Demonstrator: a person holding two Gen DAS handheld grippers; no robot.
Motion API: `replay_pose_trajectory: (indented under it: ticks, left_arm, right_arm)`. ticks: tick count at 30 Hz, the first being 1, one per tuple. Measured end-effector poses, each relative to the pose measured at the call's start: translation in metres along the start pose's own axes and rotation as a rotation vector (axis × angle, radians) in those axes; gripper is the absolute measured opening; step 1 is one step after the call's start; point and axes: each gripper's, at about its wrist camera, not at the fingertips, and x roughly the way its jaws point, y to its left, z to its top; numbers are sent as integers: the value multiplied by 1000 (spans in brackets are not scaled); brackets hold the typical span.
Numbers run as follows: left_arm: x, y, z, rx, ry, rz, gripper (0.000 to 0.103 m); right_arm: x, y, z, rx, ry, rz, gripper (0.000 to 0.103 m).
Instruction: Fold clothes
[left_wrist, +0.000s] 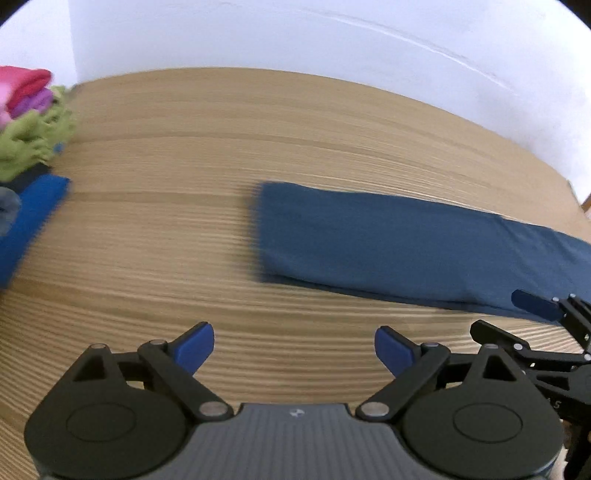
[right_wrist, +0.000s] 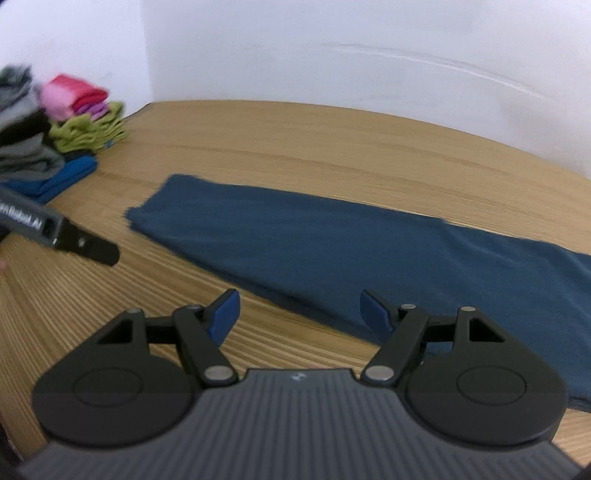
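A dark blue garment (left_wrist: 406, 243) lies folded into a long flat strip on the wooden table (left_wrist: 166, 206), running from the middle toward the right. My left gripper (left_wrist: 294, 345) hovers open over bare wood in front of the strip's left end, nothing between its blue pads. In the right wrist view the same garment (right_wrist: 351, 251) stretches diagonally. My right gripper (right_wrist: 299, 314) stands open just above its near edge, right pad (right_wrist: 375, 314) over the cloth, left pad over wood. The right gripper's fingers (left_wrist: 535, 304) also show at the right edge of the left wrist view.
A stack of folded clothes (right_wrist: 55, 122) sits at the table's far left: grey, pink, red, purple and green pieces (left_wrist: 33, 129) over a bright blue one (left_wrist: 33, 214). A white wall (right_wrist: 332, 55) backs the table. The left gripper's body (right_wrist: 55, 232) pokes in at the left.
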Motion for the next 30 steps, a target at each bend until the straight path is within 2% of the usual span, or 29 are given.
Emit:
replay_pose_trajectory:
  ticks: [3,5,9,12,14,16,17,18,20,25,27,30]
  left_arm:
    - [1,37,5,-7,-3,30,96]
    - [-1,57,5,-39,-7,25,96]
    - [-5,73,2,-69,-11,22,96]
    - [-6,80,-2,-89,0,12,96]
    - [-5,84,-6,-91,4,5,96]
    - [6,93,-5,-89,10,2,96]
    - [8,94,-5,-90,13,0,96]
    - [9,95,-6,-91,16,-2,96]
    - [10,95,-6,-88,20,-3,96]
    - [13,95,-2,-70,26,-2,96]
    - [16,93,0,-64,35,-5,96]
    - [22,87,7,-38,37,-18,96]
  right_arm:
    - [21,35,10,-18,-2,46,74]
    - [38,61,20,-72,-10,74,74]
    - [79,107,34,-203,-23,79,74]
    - [101,117,38,-211,-4,71,73]
    - [111,116,41,-163,9,90,73]
    - [116,112,43,-119,11,105,66]
    - [117,110,44,-108,9,107,58]
    - [118,111,45,-104,5,95,37]
    - [119,108,47,-78,-1,66,16]
    - [112,87,49,140,-19,144,12]
    - [101,78,50,250,-56,190,12]
    - [83,59,49,414,-125,214,12]
